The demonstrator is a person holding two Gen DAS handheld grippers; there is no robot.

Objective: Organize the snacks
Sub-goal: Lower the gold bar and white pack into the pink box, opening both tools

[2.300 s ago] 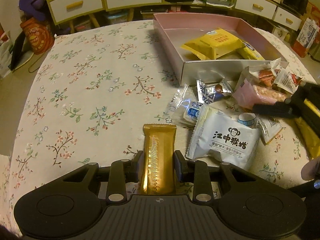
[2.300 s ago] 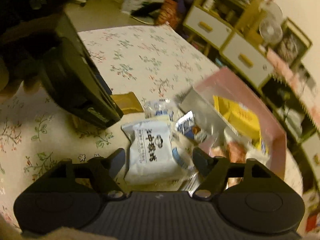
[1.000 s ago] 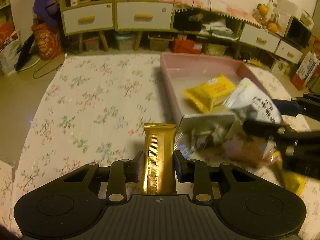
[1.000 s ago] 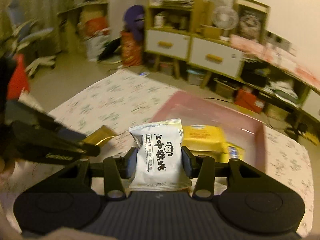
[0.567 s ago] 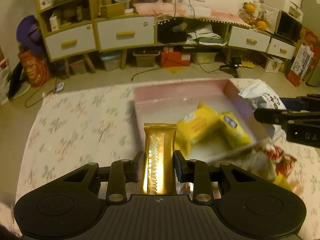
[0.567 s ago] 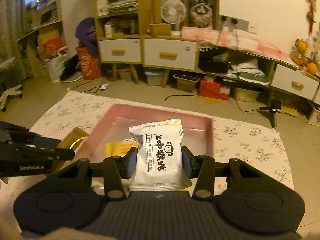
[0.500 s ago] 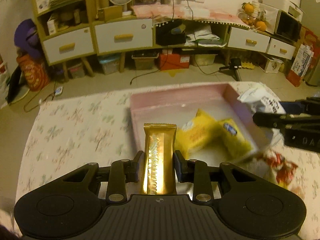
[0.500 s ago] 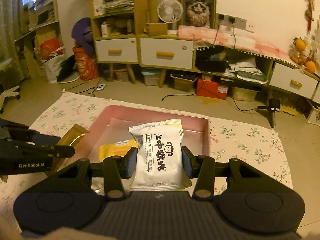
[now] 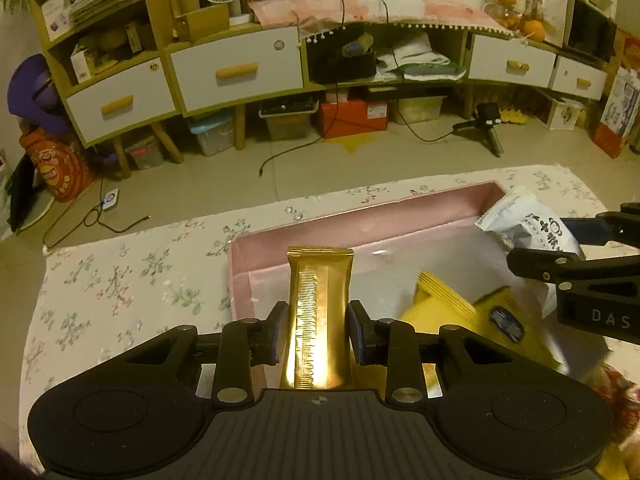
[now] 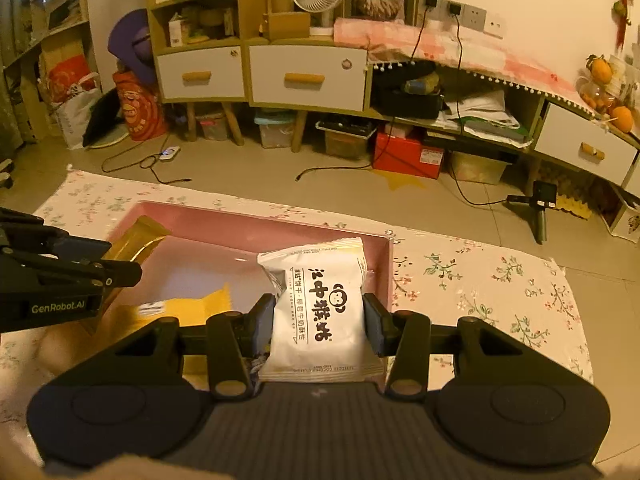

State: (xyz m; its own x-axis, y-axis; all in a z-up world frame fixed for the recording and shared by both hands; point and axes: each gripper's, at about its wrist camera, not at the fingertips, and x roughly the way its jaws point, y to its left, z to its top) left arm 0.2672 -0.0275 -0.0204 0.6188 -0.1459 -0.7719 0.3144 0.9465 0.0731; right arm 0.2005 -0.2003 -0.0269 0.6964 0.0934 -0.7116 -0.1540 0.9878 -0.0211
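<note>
My left gripper (image 9: pixel 318 330) is shut on a long gold snack bar (image 9: pixel 318 312) and holds it above the left part of the pink box (image 9: pixel 360 220). My right gripper (image 10: pixel 319 328) is shut on a white snack packet with a monkey logo (image 10: pixel 320 304), held above the right part of the pink box (image 10: pixel 256 228). Yellow snack packets (image 9: pixel 460 312) lie inside the box. The white packet (image 9: pixel 528 228) and right gripper show at the right of the left wrist view. The gold bar (image 10: pixel 134 240) and left gripper show at the left of the right wrist view.
The box sits on a table with a floral cloth (image 9: pixel 120 280). More snack packets (image 9: pixel 616 384) lie blurred at the near right of the box. Beyond the table is bare floor, then low cabinets with drawers (image 10: pixel 304 76) along the wall.
Both grippers lifted their snacks off the table and moved forward over the pink box. The right gripper closed on the white packet. The view now looks further across the box.
</note>
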